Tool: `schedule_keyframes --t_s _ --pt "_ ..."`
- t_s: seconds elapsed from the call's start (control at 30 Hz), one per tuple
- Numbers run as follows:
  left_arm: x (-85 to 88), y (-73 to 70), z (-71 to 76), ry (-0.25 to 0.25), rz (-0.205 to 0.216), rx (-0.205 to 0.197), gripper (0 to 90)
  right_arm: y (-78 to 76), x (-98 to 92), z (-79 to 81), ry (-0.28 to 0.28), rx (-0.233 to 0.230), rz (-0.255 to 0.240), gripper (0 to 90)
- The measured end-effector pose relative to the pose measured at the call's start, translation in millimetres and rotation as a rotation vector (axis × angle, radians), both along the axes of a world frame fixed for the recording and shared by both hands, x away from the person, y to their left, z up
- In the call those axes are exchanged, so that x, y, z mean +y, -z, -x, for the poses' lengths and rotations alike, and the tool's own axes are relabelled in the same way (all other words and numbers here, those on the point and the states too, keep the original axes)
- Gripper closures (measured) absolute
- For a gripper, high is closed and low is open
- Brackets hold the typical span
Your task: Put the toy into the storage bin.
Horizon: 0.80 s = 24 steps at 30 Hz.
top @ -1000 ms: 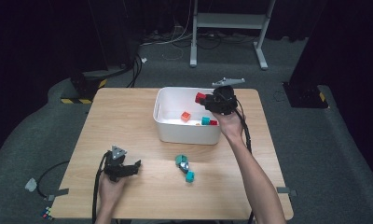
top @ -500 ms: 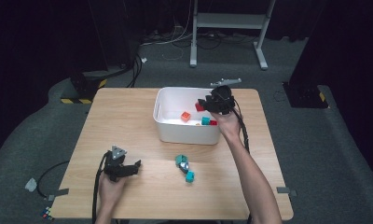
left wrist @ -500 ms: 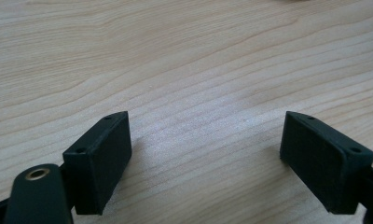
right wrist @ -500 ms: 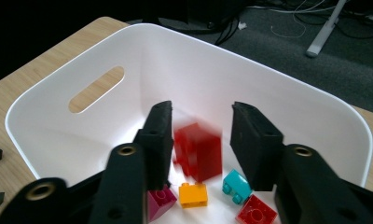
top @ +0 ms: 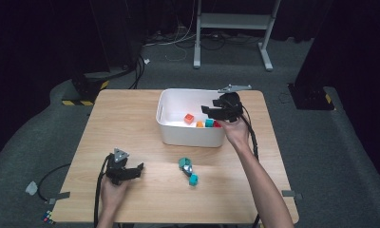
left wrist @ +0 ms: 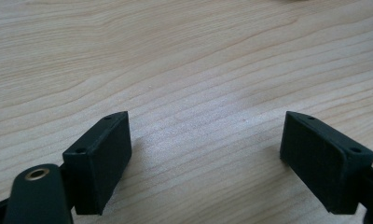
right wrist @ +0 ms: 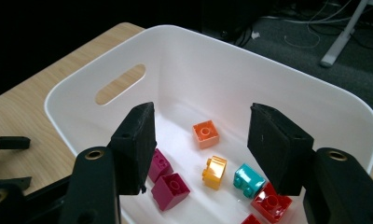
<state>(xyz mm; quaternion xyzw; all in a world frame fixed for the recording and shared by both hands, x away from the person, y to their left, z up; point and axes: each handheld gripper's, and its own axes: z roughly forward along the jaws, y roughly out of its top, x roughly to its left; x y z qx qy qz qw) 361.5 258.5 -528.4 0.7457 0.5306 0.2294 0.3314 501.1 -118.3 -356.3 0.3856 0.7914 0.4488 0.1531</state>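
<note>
Above the white bin [top: 190,135], at its right end: right gripper [right wrist: 201,135], jaws spread wide and just opening further, nothing between the pads; below the gap, on the bin floor, an orange brick [right wrist: 205,133], a yellow brick [right wrist: 214,172], a teal brick [right wrist: 248,181], two magenta bricks [right wrist: 170,190] and red bricks [right wrist: 270,202] at the near right corner; all loose, none touched by the pads; seen from the high view, right gripper [top: 214,112] just over the right part of the bin's near rim, hand [top: 236,132] outside the near wall, close to the table's right edge.

Around the bricks, smooth white walls on every side; a slot handle [right wrist: 120,83] cut in the far short wall; free floor at the left half of the bin.

Near the front left of the wooden table [top: 126,118]: left gripper [top: 126,172], released, jaws far apart over bare wood [left wrist: 203,135], holding nothing; wide open board on all sides of it, front edge of the table just behind the hand.

Between both grippers, on the table in front of the bin: small teal and grey bricks [top: 187,170], in a loose cluster, apart from the bin wall and well apart from the left gripper; enough bare wood around them for approach from any side.
</note>
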Motion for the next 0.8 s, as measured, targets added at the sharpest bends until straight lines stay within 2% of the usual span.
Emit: schedule_keyframes --t_s 0.43,0.8 --pt "0.0 0.0 0.0 0.0 -0.001 0.0 16.6 2.3 -18.6 42.1 -0.044 -0.074 -0.068 39.3" --pt "-0.1 -0.1 0.0 0.0 -0.003 0.001 16.6 15.8 -31.1 70.0 -0.059 -0.087 -0.107 36.8"
